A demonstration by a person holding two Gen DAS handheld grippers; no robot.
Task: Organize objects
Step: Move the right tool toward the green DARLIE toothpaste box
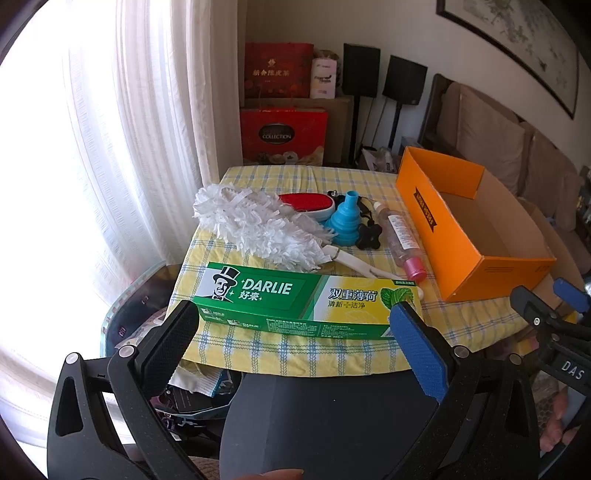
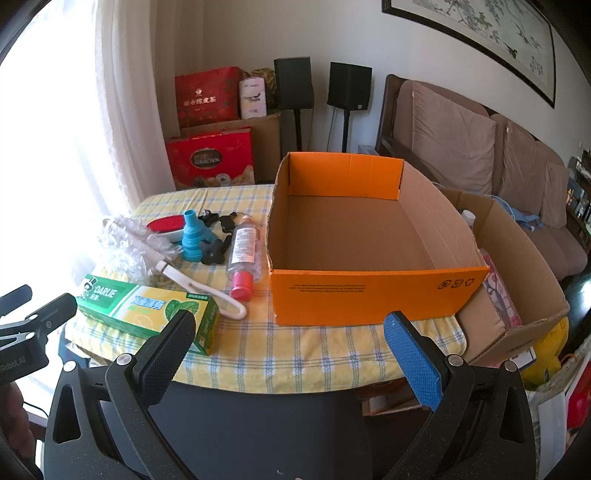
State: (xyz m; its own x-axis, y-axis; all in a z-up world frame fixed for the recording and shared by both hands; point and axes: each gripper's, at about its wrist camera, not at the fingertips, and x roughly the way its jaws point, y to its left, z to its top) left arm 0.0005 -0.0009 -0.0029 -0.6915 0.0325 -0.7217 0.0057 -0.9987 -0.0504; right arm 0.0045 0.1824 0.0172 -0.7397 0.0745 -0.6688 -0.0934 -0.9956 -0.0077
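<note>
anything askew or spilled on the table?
No spill. The clear bottle with the red cap lies on its side beside the orange box, and the toothpaste box sits at the table's near edge.

home living room: brown sofa (image 2: 480,147), sheer curtains (image 1: 147,129), framed painting (image 2: 480,33), checked tablecloth (image 2: 314,347).

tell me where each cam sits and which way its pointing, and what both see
Left wrist: sits on the left claw, open, looking forward over the near table edge at the Darlie toothpaste box; the right claw and a bit of hand show at right.
Right wrist: sits on the right claw, open, facing the empty orange box; the left claw shows at left.
Shared: toothpaste box, white duster, blue funnel, pink-capped bottle, orange box, checked tablecloth.
</note>
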